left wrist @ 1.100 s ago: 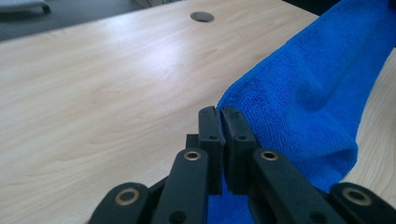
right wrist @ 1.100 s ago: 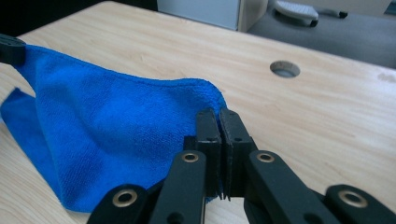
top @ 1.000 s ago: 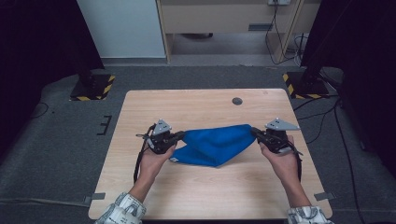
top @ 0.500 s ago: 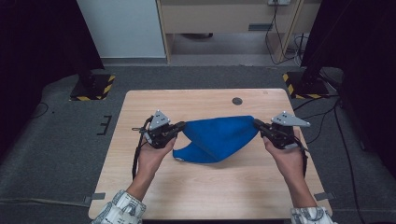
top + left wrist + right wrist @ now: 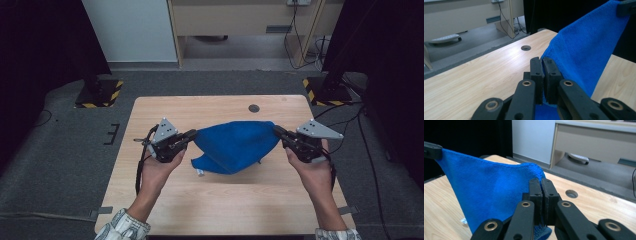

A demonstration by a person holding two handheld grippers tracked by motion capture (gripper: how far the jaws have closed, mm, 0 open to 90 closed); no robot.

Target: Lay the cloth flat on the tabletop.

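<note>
surface: light wooden table (image 5: 165, 107) | round hole (image 5: 254, 108) near far edge | lower fold of blue cloth (image 5: 235, 145) touches top

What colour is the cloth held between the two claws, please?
The terry cloth is bright, plain blue, clearest in the left gripper view.

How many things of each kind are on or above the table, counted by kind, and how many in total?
Blue cloth: 1
Handheld grippers: 2, the left gripper and the right gripper, each shut on a corner of the cloth
Round hole in the table: 1
Total: 4
</note>
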